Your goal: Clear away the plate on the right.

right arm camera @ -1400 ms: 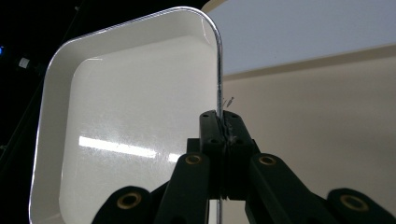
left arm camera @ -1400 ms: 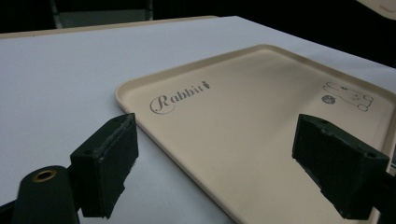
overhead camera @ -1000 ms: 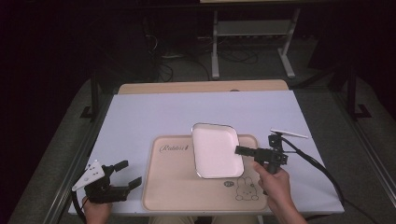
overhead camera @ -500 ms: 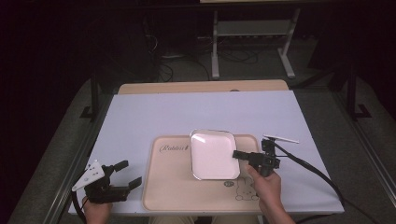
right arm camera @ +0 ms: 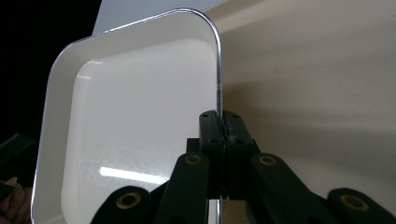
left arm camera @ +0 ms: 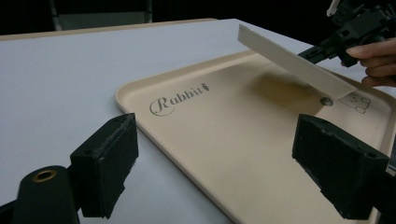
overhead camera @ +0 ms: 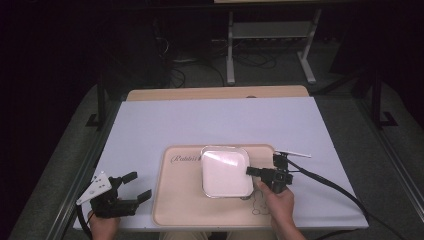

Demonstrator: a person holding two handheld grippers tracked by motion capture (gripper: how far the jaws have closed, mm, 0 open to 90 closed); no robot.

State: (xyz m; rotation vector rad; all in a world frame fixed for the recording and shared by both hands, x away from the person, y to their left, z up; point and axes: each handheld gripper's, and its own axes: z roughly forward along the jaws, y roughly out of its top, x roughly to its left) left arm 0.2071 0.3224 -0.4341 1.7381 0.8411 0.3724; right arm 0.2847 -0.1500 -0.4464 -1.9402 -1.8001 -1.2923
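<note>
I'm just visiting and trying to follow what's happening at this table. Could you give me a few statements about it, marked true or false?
1. The right gripper pinches the rim of the white dish. True.
2. The dish lies flat on the tray. False: the left gripper view shows it held tilted above the tray.
3. The left gripper holds the tray's edge. False: its fingers stand open with nothing between them, beside the tray.
4. The tray bears the word "Rabbit". True.
5. The dish is full of food. False: it is empty.
</note>
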